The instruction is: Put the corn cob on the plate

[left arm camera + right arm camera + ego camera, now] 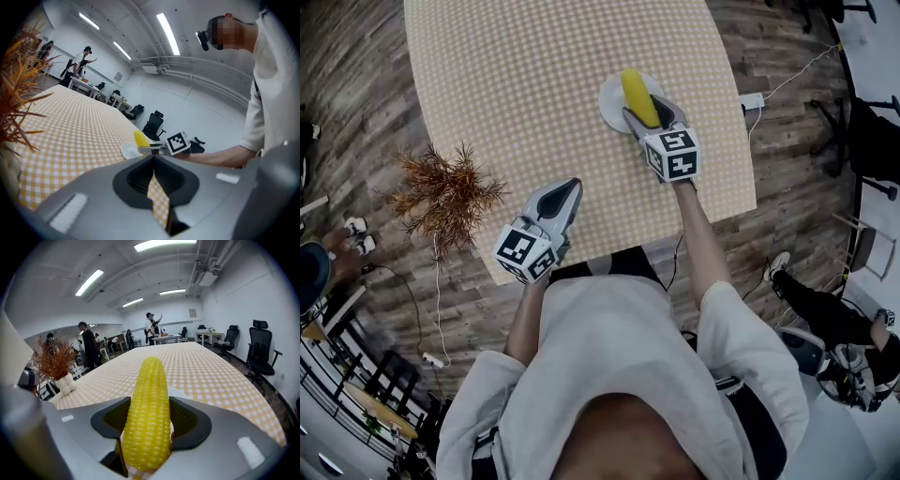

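Corn cob (637,94), bright yellow with its rows of kernels bare, is clamped between the two grey jaws of the right gripper (652,117). The jaws press on its sides along the lower half, and the rest of the cob juts out past the jaw tips.

The cob lies over the round white plate (611,101), with its free end reaching across the plate's middle. In the right gripper view a sliver of white shows just beneath the cob. Whether cob and plate touch I cannot tell.

The plate stands on a table covered in orange-and-white checked cloth (534,84). The right gripper's black-and-white marker cube (672,155) sits just on the person's side of the plate.

The grey left gripper (570,190) is well apart from the plate, nearer the person and to the plate's left, above the cloth. Its jaws are drawn together with the tips meeting and nothing between them. Only a thin wedge of checked cloth shows through behind them.

Farther left of the plate than that gripper, a dried plant of rusty orange-brown sprigs (441,192) stands in a knobbly white vase (65,383).
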Motion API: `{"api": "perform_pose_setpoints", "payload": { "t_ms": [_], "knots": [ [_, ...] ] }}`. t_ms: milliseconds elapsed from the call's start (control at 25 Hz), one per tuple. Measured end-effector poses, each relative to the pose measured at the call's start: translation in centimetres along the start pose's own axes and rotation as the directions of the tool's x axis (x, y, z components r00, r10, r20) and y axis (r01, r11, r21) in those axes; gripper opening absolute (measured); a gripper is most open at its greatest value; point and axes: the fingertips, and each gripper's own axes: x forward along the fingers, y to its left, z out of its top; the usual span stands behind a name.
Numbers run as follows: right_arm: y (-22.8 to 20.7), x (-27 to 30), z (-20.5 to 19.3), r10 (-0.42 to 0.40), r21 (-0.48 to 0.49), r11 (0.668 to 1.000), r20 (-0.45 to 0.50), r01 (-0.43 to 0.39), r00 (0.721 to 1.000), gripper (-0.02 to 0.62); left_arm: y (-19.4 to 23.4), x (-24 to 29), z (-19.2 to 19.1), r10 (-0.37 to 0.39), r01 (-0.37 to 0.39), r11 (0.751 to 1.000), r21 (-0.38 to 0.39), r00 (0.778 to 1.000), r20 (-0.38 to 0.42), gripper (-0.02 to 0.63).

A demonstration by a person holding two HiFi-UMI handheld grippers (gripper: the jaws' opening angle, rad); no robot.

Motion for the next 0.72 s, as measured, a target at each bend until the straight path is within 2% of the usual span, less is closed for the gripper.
{"api": "perform_pose_setpoints", "payload": {
  "t_ms": [120, 320, 440, 720],
  "knots": [
    [0.8, 0.5, -0.4, 0.006, -0.166, 0.986, -0.054, -0.015, 0.999, 0.261, 0.0, -0.4, -0.2, -0.001, 0.001, 1.000, 0.000, 1.000, 0.005, 0.008],
    [1.7, 1.4, -1.2, 0.027, -0.403, 0.912, -0.139, -0.081, 0.990, 0.261, 0.0, -0.7, -0.2, -0.001, 0.001, 1.000, -0.001, 1.000, 0.006, 0.008],
    [1.9, 2.0, -1.3, 0.034, -0.442, 0.890, -0.172, -0.108, 0.985, 0.261, 0.2, -0.8, -0.2, -0.001, 0.001, 1.000, -0.002, 1.000, 0.005, 0.008],
    [1.5, 2.5, -2.3, 0.047, -0.429, 0.892, -0.224, -0.141, 0.974, 0.261, -0.2, -0.6, -0.1, 0.003, -0.003, 1.000, 0.003, 1.000, 0.005, 0.008]
  ]
}}
